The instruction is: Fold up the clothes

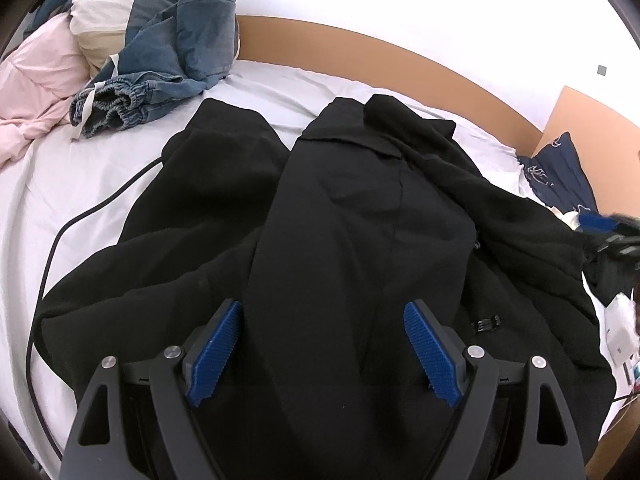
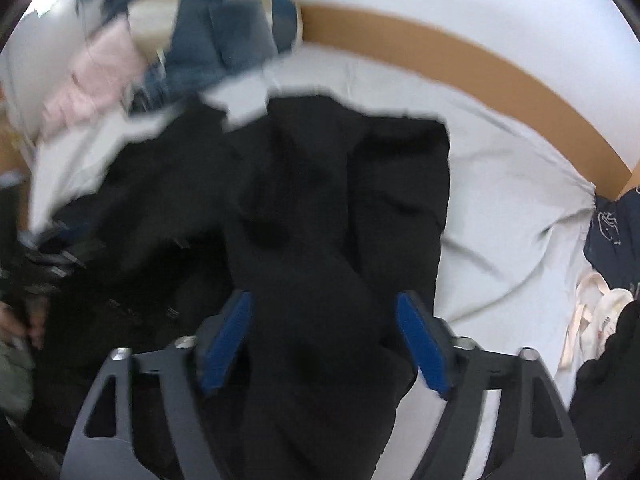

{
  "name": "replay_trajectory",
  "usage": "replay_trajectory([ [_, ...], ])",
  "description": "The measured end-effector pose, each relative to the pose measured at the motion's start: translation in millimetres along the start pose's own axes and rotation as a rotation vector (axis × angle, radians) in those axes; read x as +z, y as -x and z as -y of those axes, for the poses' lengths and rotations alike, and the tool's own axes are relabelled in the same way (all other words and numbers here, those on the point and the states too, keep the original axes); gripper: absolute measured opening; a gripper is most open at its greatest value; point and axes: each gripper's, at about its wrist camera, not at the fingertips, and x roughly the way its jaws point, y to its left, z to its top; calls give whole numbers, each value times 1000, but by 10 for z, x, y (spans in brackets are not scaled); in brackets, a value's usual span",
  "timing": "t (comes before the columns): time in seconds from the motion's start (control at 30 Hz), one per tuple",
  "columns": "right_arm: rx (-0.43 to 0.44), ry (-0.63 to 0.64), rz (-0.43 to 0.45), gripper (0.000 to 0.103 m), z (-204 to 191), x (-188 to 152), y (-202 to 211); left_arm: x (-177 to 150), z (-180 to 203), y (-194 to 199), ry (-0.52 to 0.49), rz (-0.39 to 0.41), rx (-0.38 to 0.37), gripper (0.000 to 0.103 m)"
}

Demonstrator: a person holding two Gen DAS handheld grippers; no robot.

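Both the left gripper [image 1: 322,316] and right gripper [image 2: 324,306] stand spread apart, black garment [image 1: 360,216] (rumpled) between their fingers.

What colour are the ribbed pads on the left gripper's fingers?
Blue ribbed pads, clearest in the left wrist view.

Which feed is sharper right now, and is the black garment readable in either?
Left wrist view: sharp, black garment folds readable, bed edge bowed by fisheye. Right wrist view: motion-blurred, garment nearly featureless, clothes pile smeared.
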Motion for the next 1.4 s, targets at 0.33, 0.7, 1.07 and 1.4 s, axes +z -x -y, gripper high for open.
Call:
replay_trajectory([
  [0.33,72,408,-171,3,-1096,-734,93,3,22,3,-2,-7,-3,84],
  [0.7,6,61,-67,13,-406,-591,349,-12,-3,12,9,-14,-9,84],
  [1.07,-49,20,74,85,-601,335,660,41,-48,27,47,-14,-29,84],
  [1.4,-162,-25,-92,82,-469,1063,-699,66,-179,98,72,19,-19,84],
])
